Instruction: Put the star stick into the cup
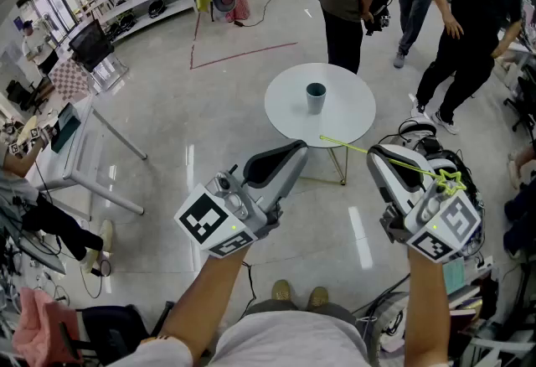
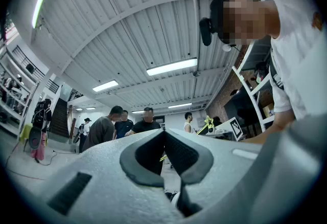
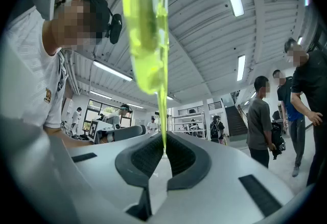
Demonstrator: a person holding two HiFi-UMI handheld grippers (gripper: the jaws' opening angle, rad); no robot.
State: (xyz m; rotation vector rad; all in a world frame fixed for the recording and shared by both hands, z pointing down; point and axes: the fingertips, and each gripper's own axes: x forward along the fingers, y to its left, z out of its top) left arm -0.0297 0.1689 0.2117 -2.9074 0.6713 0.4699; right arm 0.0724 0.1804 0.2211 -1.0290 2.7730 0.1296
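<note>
A small grey-blue cup (image 1: 315,97) stands upright on the round white table (image 1: 352,118) ahead of me. My right gripper (image 1: 377,153) is shut on the thin yellow-green star stick (image 1: 402,162), below and right of the cup. The stick's tip pokes left over the table's near edge, and its star end lies back over the gripper body. In the right gripper view the star stick (image 3: 148,28) runs from the blurred star close to the lens into the closed right gripper (image 3: 163,137). My left gripper (image 1: 291,157) is shut on nothing, its jaws pressed together in the left gripper (image 2: 164,133) view.
Three people (image 1: 469,13) stand just behind the table at the upper right. A white desk (image 1: 79,147) with a seated person is at the left. Red tape (image 1: 243,55) marks the floor beyond the table. Bags and cables lie by my right side.
</note>
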